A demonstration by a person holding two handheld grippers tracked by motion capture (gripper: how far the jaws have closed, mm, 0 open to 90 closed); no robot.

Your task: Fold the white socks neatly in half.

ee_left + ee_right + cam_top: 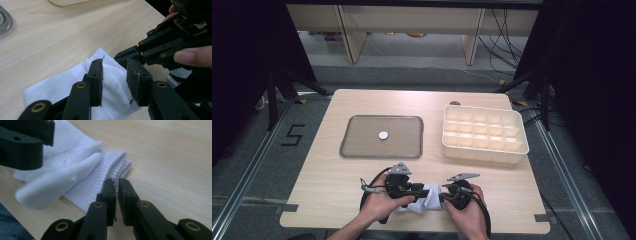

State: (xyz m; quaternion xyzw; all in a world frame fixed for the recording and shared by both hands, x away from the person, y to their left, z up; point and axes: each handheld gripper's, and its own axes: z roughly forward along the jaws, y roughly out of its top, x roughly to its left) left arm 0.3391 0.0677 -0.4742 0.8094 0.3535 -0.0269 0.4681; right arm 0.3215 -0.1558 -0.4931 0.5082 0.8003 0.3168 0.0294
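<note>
At the table's near edge, high view: both hands angle their grippers inward over a white ribbed fabric sock [426, 200]. Left gripper view: left gripper [114, 75] spread above the sock. Right gripper view: right gripper [117, 187] nearly pressed together, pinching nothing, beside the cuff.

Tray [362, 150] left of box [484, 150] (apart)

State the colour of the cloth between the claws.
White cloth, seen best in the right gripper view.
</note>
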